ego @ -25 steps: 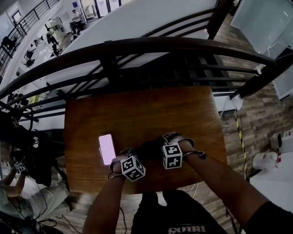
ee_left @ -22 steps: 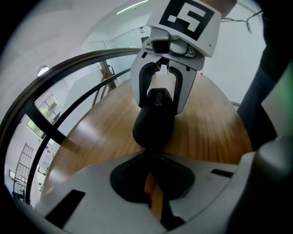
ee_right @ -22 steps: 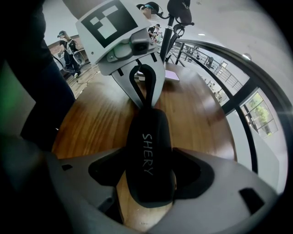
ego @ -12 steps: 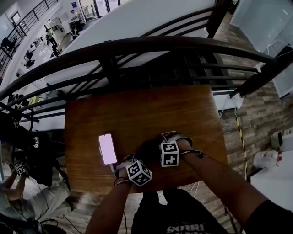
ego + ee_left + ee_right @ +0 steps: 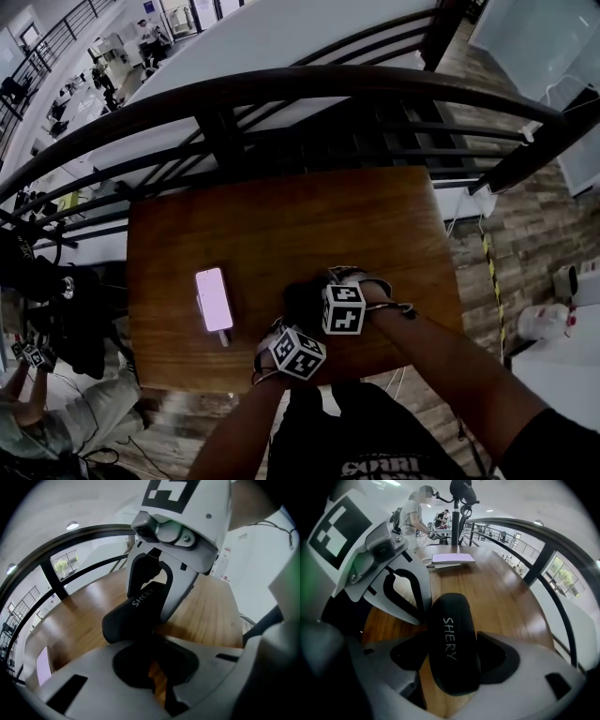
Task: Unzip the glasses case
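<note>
A black oval glasses case (image 5: 300,302) marked "SHERY" lies on the wooden table (image 5: 281,220) near its front edge. My right gripper (image 5: 316,304) is shut on it, one jaw pressing each long side of the case (image 5: 452,644). My left gripper (image 5: 294,330) sits at the near end of the case (image 5: 133,616), jaws drawn together right under that end with only a sliver of wood showing between them. The zipper pull itself is hidden. The right gripper's fingers (image 5: 152,581) straddle the case just beyond.
A phone (image 5: 213,299) with a lit pinkish screen lies left of the case. A dark curved railing (image 5: 281,89) runs behind the table, with a drop beyond. A person (image 5: 37,412) crouches at the lower left, beside the table's left edge.
My left gripper has slid to the right and toward the front edge, around the case's near end. The right gripper and the case have stayed about where they were.
</note>
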